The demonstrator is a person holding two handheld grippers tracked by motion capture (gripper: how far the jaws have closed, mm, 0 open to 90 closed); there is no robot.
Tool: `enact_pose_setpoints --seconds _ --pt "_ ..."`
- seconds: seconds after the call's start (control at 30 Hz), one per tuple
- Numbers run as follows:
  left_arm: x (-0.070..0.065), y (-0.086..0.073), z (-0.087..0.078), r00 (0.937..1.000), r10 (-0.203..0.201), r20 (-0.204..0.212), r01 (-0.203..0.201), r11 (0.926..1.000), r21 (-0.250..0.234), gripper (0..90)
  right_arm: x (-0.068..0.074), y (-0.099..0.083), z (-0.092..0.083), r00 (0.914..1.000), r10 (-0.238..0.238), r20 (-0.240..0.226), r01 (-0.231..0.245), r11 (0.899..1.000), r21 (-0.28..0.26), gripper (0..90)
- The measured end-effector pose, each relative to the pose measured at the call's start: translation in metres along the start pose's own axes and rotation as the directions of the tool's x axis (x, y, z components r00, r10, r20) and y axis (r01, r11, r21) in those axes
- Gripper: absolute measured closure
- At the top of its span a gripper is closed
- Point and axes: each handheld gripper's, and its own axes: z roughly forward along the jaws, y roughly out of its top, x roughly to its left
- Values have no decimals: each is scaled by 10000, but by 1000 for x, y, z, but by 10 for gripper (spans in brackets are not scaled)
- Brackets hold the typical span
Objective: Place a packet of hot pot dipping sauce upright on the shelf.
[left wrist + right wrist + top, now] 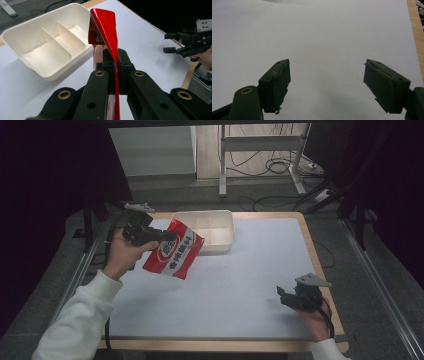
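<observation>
A red snack packet [174, 251] with a white label hangs in the air, just left of and in front of a white divided tray [222, 219]. My left gripper [167, 236] is shut on the packet's upper edge; in the left gripper view the red packet [105, 27] rises edge-on from between the closed jaws [116, 61], with the tray [15, 40] and its partitions to the left. My right gripper [281, 296] rests low near the table's front right corner, open, its fingers [276, 82] wide apart over bare white surface.
The table [250, 285] has a white mat with a wooden rim [320, 265]. Metal rails run along both sides. Beyond the far edge are a desk frame [222, 160] and cables on the floor. The right gripper [187, 45] also appears far off in the left gripper view.
</observation>
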Motion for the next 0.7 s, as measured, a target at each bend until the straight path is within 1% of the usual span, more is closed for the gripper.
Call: enact_pose_setpoints --seconds 0.03,0.1,0.2,0.23,0.27,0.43,0.5,0.53,0.63,0.7 --pt "0 0 0 10000 0 0 0 10000 0 885 0 0 0 10000 -1 13 1 10000 0 212" --pt "2 8 0 9998 36 -179 -35 10000 54 884 0 0 0 10000 12 22 -12 10000 0 212" --pt "4 16 0 9992 62 -405 -60 10000 61 885 0 0 0 10000 6 51 -6 10000 6 213" --pt "4 16 0 9992 62 -405 -60 10000 61 884 0 0 0 10000 5 56 -5 10000 13 213" --pt "6 22 0 9987 27 -508 -25 10000 49 884 -1 0 0 10000 -1 59 1 10000 19 213" --pt "9 32 2 9975 -23 -712 28 10000 58 884 -1 0 0 10000 19 70 -19 10000 9 213" --pt "13 41 4 9960 -77 -894 84 9999 67 884 -1 0 0 10000 22 80 -22 10000 20 213" --pt "13 41 4 9960 -77 -894 84 9999 67 884 -1 0 0 10000 19 83 -20 10000 20 213" --pt "18 50 6 9936 -87 -1122 95 9999 67 884 -1 0 0 10000 12 87 -12 10000 17 213" --pt "22 57 10 9919 -179 -1258 192 9998 92 884 -2 0 0 9999 6 120 -6 10000 12 213"
